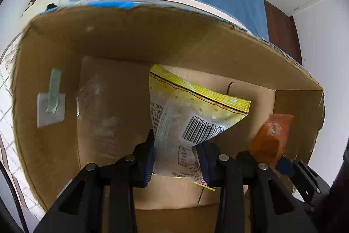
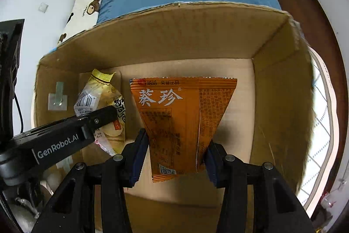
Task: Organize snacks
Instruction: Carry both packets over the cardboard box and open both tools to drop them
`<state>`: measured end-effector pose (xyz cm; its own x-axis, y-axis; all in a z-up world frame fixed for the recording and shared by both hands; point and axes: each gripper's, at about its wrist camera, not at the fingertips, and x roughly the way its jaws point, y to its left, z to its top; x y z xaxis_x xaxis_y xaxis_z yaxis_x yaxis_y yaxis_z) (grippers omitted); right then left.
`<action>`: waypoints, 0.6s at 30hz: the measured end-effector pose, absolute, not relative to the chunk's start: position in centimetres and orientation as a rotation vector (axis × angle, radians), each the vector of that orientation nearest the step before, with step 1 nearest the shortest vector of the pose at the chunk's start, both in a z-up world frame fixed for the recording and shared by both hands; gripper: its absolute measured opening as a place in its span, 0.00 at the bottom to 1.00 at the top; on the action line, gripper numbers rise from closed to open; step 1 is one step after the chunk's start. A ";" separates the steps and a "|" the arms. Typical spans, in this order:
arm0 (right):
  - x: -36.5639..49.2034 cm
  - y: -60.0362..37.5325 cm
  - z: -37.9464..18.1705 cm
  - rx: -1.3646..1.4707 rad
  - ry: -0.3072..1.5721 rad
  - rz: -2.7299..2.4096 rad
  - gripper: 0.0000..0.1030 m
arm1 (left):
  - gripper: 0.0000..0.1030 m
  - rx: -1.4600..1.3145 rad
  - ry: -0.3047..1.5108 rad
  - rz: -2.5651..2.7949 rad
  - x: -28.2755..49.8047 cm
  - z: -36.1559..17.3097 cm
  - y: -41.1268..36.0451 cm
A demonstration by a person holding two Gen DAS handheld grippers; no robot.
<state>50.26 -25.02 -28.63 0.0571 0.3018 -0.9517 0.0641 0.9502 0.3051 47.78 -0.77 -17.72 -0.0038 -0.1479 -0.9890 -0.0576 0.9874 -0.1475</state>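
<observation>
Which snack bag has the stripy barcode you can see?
The yellow snack bag, held in the left gripper over the cardboard box. Its black-and-white barcode faces the camera. The orange snack bag in the right gripper shows mostly printed writing.

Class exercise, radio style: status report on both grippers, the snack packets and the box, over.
Left gripper shut on yellow packet, right gripper shut on orange packet. Both packets hang inside cardboard box. Nothing in the way below.

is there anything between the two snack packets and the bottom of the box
Nothing visible. The orange packet in the right gripper and the yellow packet in the left gripper both hang inside the cardboard box, with bare cardboard floor beneath them.
</observation>
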 end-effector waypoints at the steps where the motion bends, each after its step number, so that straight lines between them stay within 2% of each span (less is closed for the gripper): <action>1: 50.4 -24.9 -28.9 0.291 1.516 0.180 0.53 | 0.38 -0.156 1.573 -0.074 47.9 -17.7 -0.8; 2: 50.6 -24.6 -29.2 0.269 1.521 0.174 0.58 | 0.50 -0.151 1.563 -0.079 48.2 -17.8 -0.8; 3: 50.8 -24.3 -29.3 0.240 1.523 0.166 0.79 | 0.60 -0.140 1.552 -0.089 48.6 -17.9 -0.8; 4: 50.9 -24.1 -29.2 0.228 1.520 0.164 0.92 | 0.80 -0.132 1.546 -0.089 48.7 -17.8 -0.9; 5: 50.9 -23.9 -29.2 0.220 1.519 0.172 0.92 | 0.86 -0.124 1.534 -0.086 48.8 -17.6 -0.9; 11: 50.2 -24.0 -28.9 0.207 1.504 0.156 0.92 | 0.87 -0.097 1.523 -0.097 47.7 -16.5 -0.9; 18: 47.4 -25.2 -26.9 0.173 1.436 0.106 0.92 | 0.87 -0.061 1.424 -0.070 43.8 -14.1 -0.2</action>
<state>47.45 -25.23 -26.87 0.1323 0.1766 -0.9754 0.0311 0.9828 0.1821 43.81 -0.17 -14.05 0.1448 -0.0853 -0.9858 0.0124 0.9964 -0.0844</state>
